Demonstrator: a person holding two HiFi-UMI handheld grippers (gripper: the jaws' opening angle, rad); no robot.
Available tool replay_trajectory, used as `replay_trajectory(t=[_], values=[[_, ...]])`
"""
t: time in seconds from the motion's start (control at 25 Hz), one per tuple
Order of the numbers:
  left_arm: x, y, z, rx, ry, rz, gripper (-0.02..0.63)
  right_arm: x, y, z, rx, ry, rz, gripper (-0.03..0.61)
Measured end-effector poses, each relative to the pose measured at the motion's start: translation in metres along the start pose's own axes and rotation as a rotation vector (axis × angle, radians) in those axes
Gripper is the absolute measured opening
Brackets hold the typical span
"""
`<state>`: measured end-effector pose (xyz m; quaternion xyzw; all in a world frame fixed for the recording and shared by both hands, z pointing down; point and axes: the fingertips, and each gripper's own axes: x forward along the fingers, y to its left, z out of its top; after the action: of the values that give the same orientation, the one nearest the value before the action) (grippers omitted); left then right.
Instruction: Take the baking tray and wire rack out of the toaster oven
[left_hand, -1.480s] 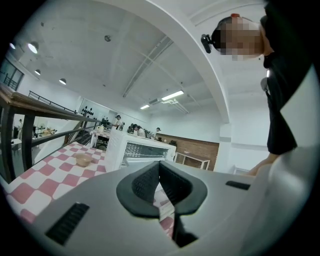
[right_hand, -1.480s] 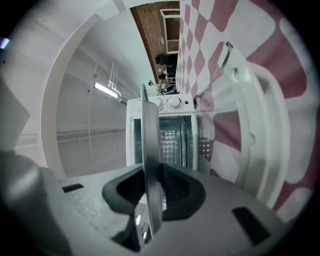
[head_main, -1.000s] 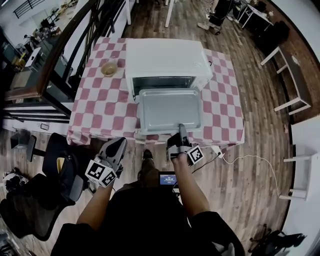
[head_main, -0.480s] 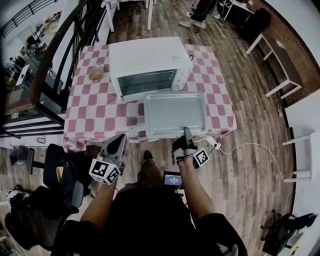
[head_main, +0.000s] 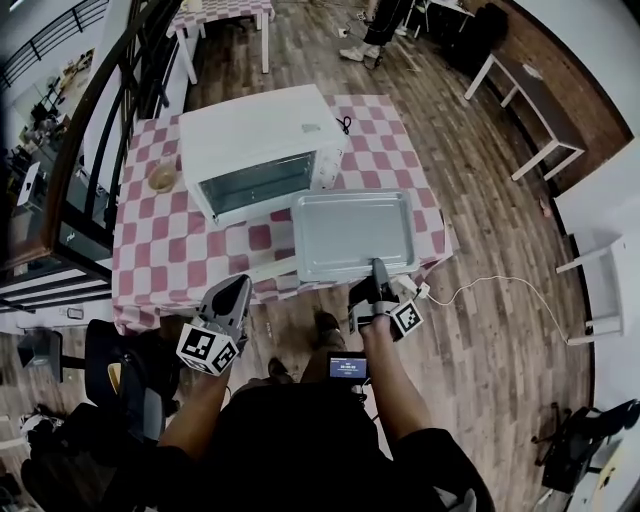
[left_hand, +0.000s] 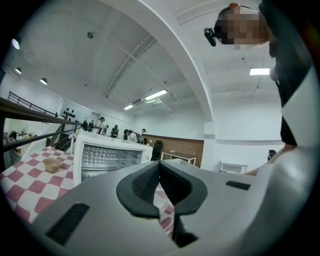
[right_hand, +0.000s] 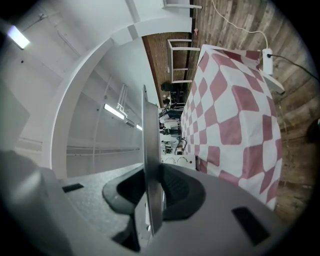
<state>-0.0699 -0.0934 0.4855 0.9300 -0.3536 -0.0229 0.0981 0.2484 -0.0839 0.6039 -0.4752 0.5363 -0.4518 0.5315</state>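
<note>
Left gripper (head_main: 238, 288) clenched shut on nothing, toaster oven (head_main: 255, 150) well ahead of its jaws, baking tray (head_main: 352, 232) outside the oven over the checked tablecloth (head_main: 170, 250), its near rim pinched edge-on between the right gripper (head_main: 378, 268) jaws

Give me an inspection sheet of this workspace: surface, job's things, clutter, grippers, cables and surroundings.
Surface: table under a pink-and-white checked cloth.
Job's things: baking tray out of the white toaster oven, held over the table's front right part; wire rack not seen outside the oven.
Clutter: small bowl left of the oven.
Grippers: right gripper, jaws shut on the tray's near rim; left gripper, jaws together, empty, off the table.
Cables: white cord on the floor to the right.
Surroundings: wooden floor, black chair, dark railing at left.
</note>
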Motion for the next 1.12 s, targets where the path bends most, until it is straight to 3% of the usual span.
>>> replay_trajectory(t=[0.68, 1.12], values=[[0.165, -0.015, -0.006, -0.014, 0.012, 0.03, -0.008, 0.085, -0.045, 0.169, -0.017, -0.023, -0.046, 0.075], [0.225, -0.022, -0.011, -0.002, 0.041, 0.151, -0.008, 0.195, -0.086, 0.218, 0.026, 0.034, -0.093, 0.077]])
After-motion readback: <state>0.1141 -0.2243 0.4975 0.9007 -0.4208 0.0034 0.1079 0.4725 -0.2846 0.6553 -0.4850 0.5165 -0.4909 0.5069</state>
